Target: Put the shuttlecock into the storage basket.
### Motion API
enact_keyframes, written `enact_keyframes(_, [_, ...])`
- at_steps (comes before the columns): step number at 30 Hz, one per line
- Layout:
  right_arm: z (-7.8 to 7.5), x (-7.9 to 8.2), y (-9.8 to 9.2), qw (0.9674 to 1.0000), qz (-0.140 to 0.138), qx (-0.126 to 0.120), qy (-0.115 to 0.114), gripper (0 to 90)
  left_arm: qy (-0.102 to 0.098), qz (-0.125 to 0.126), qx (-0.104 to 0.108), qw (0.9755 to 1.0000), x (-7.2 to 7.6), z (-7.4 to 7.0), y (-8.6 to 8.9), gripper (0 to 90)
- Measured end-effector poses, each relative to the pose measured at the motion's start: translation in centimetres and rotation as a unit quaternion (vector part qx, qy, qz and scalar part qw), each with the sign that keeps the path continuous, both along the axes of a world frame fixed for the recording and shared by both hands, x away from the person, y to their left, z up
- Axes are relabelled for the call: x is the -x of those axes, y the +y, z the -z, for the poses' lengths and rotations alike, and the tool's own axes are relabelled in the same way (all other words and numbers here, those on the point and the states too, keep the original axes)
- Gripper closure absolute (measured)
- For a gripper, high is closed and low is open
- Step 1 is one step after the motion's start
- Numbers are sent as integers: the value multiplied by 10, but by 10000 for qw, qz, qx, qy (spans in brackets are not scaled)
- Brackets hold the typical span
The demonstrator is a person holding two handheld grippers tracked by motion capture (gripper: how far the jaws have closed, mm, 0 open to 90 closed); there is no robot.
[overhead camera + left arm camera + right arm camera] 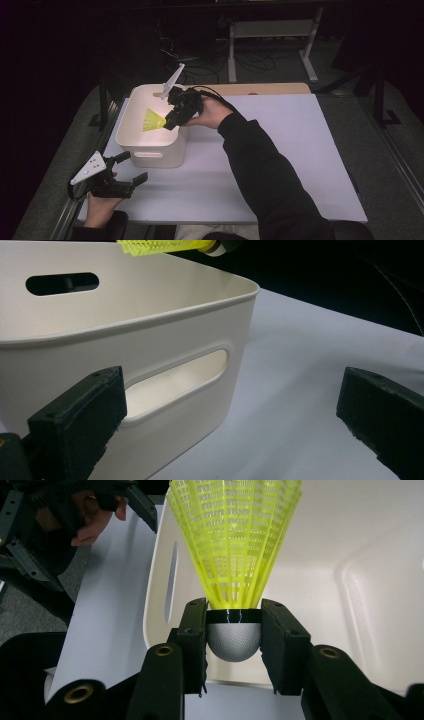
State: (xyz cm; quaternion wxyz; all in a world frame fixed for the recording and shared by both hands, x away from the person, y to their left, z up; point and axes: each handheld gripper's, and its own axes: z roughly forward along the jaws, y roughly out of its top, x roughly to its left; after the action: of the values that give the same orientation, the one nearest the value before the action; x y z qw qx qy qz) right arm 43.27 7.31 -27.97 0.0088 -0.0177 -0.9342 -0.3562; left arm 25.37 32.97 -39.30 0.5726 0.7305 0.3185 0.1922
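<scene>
A yellow shuttlecock (153,120) with a grey rounded head (234,641) hangs over the open top of a white bin (150,150). My right gripper (172,120) is shut on the head, with the yellow skirt (235,535) pointing away from the jaws into the bin's mouth. The skirt's tip (165,246) also crosses above the bin's rim (150,315) in the left gripper view. My left gripper (132,167) rests low at the table's front left corner, open with nothing between its fingers, facing the bin's near handle slot (175,382).
The bin stands at the left of a white tabletop (280,150). A wooden board (260,89) lies along the far edge. A white table frame (272,30) and cables sit on the dark floor beyond.
</scene>
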Motion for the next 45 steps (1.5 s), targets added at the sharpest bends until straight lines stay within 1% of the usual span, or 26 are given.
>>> enact_keyframes(9, [7, -1, 7, 10000, -58, 41, 52, 632, -3, 1, 8, 10000, 0, 0, 0, 0])
enact_keyframes(22, [17, -7, 12, 9999, -39, 69, 126, 632, -5, 11, 12, 10000, 0, 0, 0, 0])
enact_keyframes(31, [28, -10, 17, 9996, -27, 136, 242, 631, -11, 32, 0, 10000, 0, 0, 0, 0])
enact_keyframes(35, [29, -9, 18, 9995, -19, 94, 286, 623, -8, 31, 3, 10000, 0, 0, 0, 0])
enact_keyframes(36, [28, -10, 17, 9994, -22, 5, 345, 555, -8, 31, 3, 10000, 0, 0, 0, 0])
enact_keyframes(38, [27, -10, 15, 9994, 75, -75, 329, 499, -6, 30, 5, 10000, 0, 0, 0, 0])
enact_keyframes(40, [25, -11, 12, 9992, 129, -137, 359, 480, -8, 28, 5, 10000, 0, 0, 0, 0])
enact_keyframes(45, [22, -11, 4, 9986, 251, -215, 415, 383, 2, 28, 6, 10000, 0, 0, 0, 0])
